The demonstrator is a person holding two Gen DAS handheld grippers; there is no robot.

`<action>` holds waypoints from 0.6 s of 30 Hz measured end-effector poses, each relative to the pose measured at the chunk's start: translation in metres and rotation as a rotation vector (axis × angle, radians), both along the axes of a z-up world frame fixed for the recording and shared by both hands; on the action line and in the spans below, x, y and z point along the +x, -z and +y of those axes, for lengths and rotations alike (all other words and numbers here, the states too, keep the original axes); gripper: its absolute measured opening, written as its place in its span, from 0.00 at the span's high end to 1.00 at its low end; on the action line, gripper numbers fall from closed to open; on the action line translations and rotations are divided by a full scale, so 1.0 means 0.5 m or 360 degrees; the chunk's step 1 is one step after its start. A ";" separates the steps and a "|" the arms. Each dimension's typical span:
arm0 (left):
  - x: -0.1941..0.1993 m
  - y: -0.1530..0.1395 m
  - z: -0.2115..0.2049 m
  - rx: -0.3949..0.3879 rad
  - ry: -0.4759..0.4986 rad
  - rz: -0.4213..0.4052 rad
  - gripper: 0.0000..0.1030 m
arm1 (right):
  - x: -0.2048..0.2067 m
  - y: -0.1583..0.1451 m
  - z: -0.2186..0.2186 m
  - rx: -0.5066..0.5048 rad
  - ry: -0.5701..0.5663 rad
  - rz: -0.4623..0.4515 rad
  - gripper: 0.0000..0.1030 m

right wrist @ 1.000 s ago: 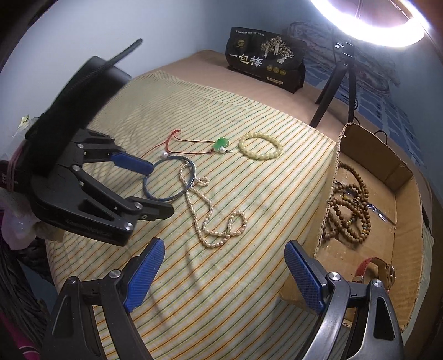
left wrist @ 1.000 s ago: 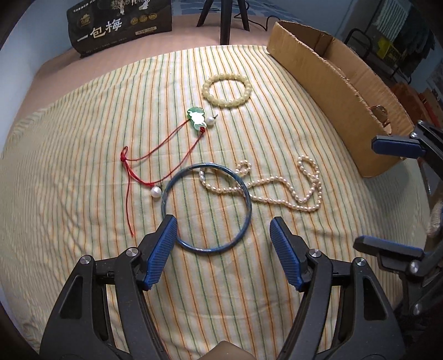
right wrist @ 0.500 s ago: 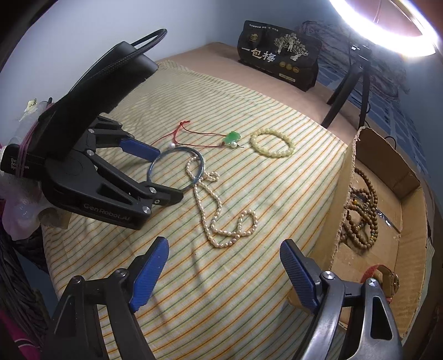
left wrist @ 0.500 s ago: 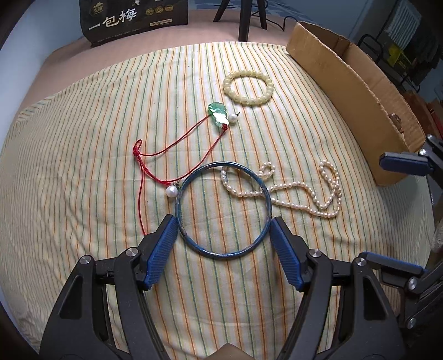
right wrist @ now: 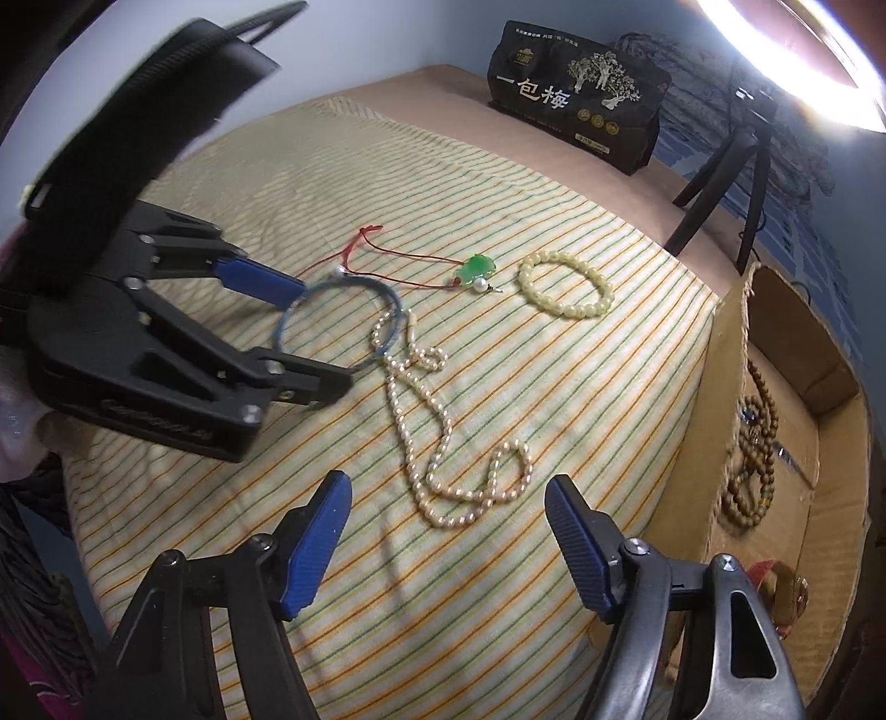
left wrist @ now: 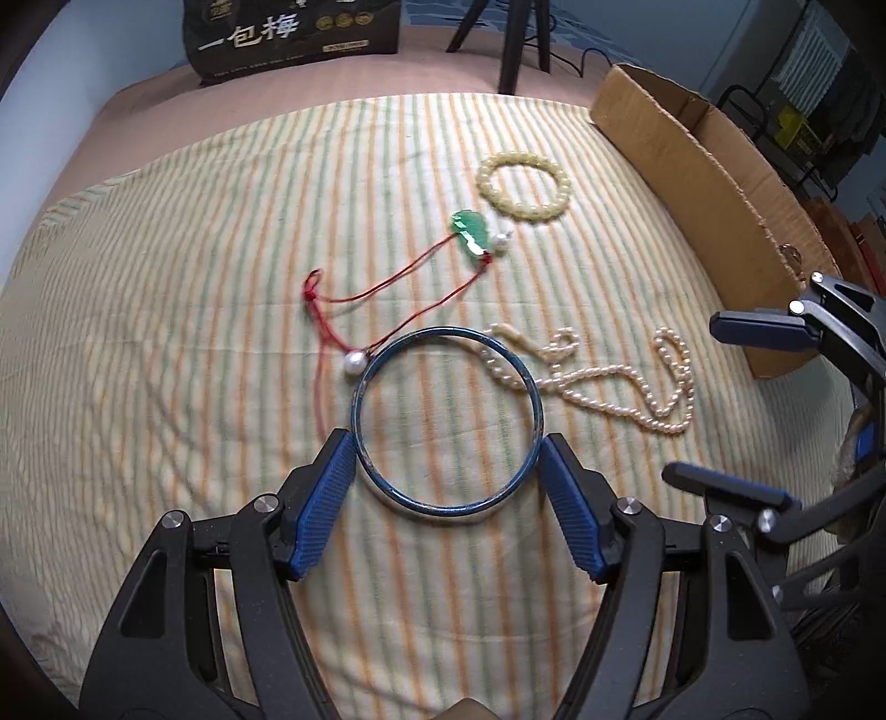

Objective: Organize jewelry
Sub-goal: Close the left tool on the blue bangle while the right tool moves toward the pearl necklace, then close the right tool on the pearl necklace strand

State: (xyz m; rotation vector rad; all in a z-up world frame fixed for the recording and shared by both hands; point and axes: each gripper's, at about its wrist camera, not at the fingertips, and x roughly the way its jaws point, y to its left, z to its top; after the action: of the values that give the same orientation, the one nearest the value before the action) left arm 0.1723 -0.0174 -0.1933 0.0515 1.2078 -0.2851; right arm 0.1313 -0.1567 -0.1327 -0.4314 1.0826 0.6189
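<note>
Nearest the left wrist camera: left claw (left wrist: pixel 446 454) is released; its blue pads flank the blue bangle (left wrist: pixel 446 421) on both sides, and contact cannot be confirmed.
Left claw target: the bangle lies flat on the striped cloth (left wrist: pixel 166 332), its far rim over the pearl necklace (left wrist: pixel 609 382) and just beside the white bead of the red cord pendant (left wrist: pixel 470 235).
Right claw: right claw (right wrist: pixel 446 507) is unclenched with its jaws closing; only the near loop of the pearl necklace lies ahead of them, nothing is pressed.
Mid field: the pearl necklace runs in loose loops from the bangle toward the cardboard box (left wrist: pixel 720 183).
Far field: the pale bead bracelet (left wrist: pixel 523 188) lies beyond the green pendant, near the box wall.
Background: a black printed bag (left wrist: pixel 293 33) and a tripod (left wrist: pixel 515 44) stand past the cloth edge.
Done so far: brown bead strands (right wrist: pixel 753 443) and a red-strapped item (right wrist: pixel 775 587) already lie inside the box.
Left to do: four pieces remain on the cloth, namely bangle, pearl necklace, cord pendant, bead bracelet; judged under half complete.
Change against earlier frame: the left claw has advanced until the bangle sits between its pads, where before it lay ahead of them; the right claw has narrowed and drawn nearer the pearls.
</note>
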 end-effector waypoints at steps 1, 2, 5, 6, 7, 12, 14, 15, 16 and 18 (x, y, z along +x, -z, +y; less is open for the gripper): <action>-0.002 0.000 0.005 -0.0005 -0.0007 0.0004 0.32 | 0.003 0.002 0.003 0.0002 -0.0002 0.0006 0.29; -0.004 0.000 0.011 -0.0011 -0.0014 0.0005 0.32 | 0.008 0.004 0.008 0.0004 0.0000 0.0012 0.32; -0.011 -0.003 0.025 -0.0015 -0.0019 0.0002 0.32 | 0.017 0.007 0.022 -0.0011 -0.0007 0.0003 0.36; -0.013 -0.003 0.030 -0.0021 -0.0022 0.0004 0.32 | 0.020 0.008 0.027 -0.0011 -0.0011 0.0003 0.36; -0.016 -0.004 0.035 -0.0026 -0.0023 0.0006 0.32 | 0.024 0.010 0.030 -0.0010 -0.0015 0.0007 0.36; -0.025 -0.009 0.052 -0.0060 -0.0028 0.0013 0.32 | 0.040 0.030 0.048 -0.0023 -0.0022 0.0073 0.46; -0.028 -0.012 0.055 -0.0069 -0.0030 0.0014 0.32 | 0.045 0.039 0.050 -0.0018 -0.0014 0.0108 0.51; -0.029 -0.014 0.056 -0.0074 -0.0031 0.0014 0.32 | 0.048 0.041 0.051 -0.0014 -0.0005 0.0121 0.52; -0.028 -0.015 0.055 -0.0077 -0.0032 0.0014 0.32 | 0.049 0.042 0.051 -0.0009 -0.0001 0.0129 0.57; -0.029 -0.018 0.054 -0.0087 -0.0033 0.0012 0.32 | 0.052 0.042 0.051 0.0004 0.0015 0.0140 0.73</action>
State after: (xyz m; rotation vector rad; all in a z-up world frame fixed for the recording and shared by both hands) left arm 0.1578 0.0096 -0.1843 -0.0094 1.2067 -0.2999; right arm 0.1571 -0.1313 -0.1535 -0.3997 1.1667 0.6353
